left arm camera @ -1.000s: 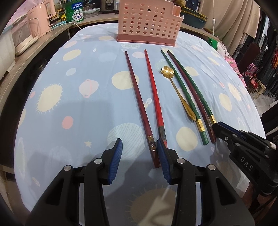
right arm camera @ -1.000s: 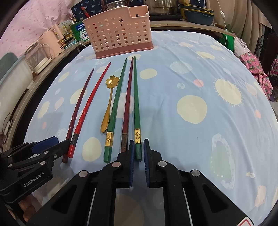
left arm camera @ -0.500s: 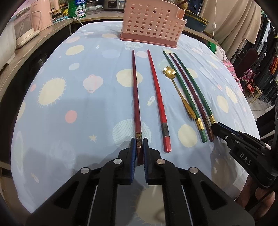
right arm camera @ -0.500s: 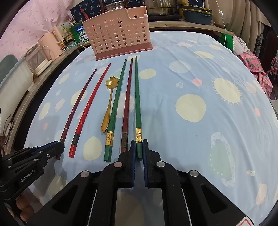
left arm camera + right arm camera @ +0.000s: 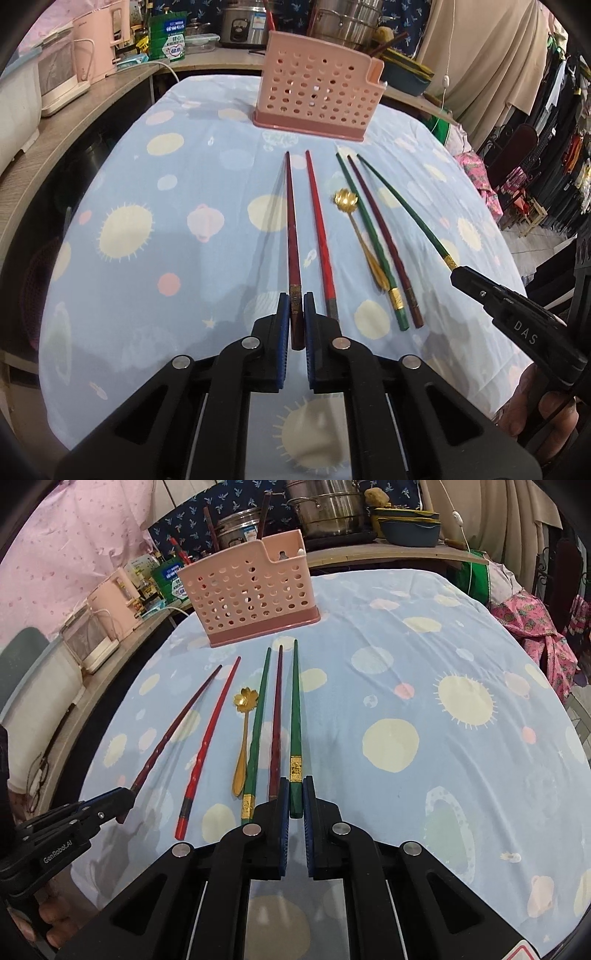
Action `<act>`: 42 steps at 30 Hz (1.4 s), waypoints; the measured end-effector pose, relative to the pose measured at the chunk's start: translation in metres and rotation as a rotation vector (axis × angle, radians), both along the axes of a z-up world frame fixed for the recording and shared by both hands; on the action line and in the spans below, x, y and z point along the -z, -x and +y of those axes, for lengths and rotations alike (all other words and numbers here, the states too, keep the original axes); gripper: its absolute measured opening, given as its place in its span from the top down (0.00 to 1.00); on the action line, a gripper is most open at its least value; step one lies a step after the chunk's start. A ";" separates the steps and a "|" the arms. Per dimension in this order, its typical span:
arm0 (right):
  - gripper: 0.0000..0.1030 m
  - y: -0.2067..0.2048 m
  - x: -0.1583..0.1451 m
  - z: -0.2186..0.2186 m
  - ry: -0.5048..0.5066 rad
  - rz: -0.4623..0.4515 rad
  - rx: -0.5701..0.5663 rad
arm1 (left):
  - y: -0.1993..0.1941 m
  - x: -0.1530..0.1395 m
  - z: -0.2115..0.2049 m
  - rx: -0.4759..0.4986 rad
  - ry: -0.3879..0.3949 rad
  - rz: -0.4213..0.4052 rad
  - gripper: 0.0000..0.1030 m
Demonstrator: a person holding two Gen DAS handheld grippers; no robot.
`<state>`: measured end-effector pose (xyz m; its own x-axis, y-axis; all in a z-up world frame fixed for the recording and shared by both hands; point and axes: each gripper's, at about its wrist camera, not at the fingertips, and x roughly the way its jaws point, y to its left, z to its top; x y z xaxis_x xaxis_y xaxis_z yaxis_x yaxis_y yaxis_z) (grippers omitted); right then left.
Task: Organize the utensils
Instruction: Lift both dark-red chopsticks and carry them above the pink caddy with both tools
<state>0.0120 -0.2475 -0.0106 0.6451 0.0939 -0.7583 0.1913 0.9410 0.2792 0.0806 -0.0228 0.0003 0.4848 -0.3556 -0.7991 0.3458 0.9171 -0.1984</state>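
Observation:
My left gripper (image 5: 294,301) is shut on the butt end of a dark red chopstick (image 5: 291,236), lifted a little off the cloth. My right gripper (image 5: 294,784) is shut on the butt end of a green chopstick (image 5: 294,709), also raised. On the cloth lie a bright red chopstick (image 5: 320,229), a gold flower spoon (image 5: 360,232), a second green chopstick (image 5: 369,236) and a maroon chopstick (image 5: 384,240). A pink perforated utensil holder (image 5: 317,92) stands upright at the far end of the table. The right gripper shows in the left view (image 5: 465,277), the left gripper in the right view (image 5: 123,801).
The table wears a blue cloth (image 5: 147,221) with planet prints. A wooden counter (image 5: 55,110) with pink appliances runs along the left. Pots and bowls (image 5: 332,513) stand behind the holder. Clothes racks and a chair (image 5: 524,147) are to the right.
The left gripper shifted left and closed on the dark red chopstick, then lifted it. The right gripper stayed shut on the green chopstick and raised it, swinging it away from its neighbours.

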 end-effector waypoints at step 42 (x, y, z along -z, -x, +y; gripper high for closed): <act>0.93 -0.039 -0.160 -0.062 -0.039 -0.425 0.134 | -0.092 -0.174 0.005 -0.088 0.194 -0.391 0.93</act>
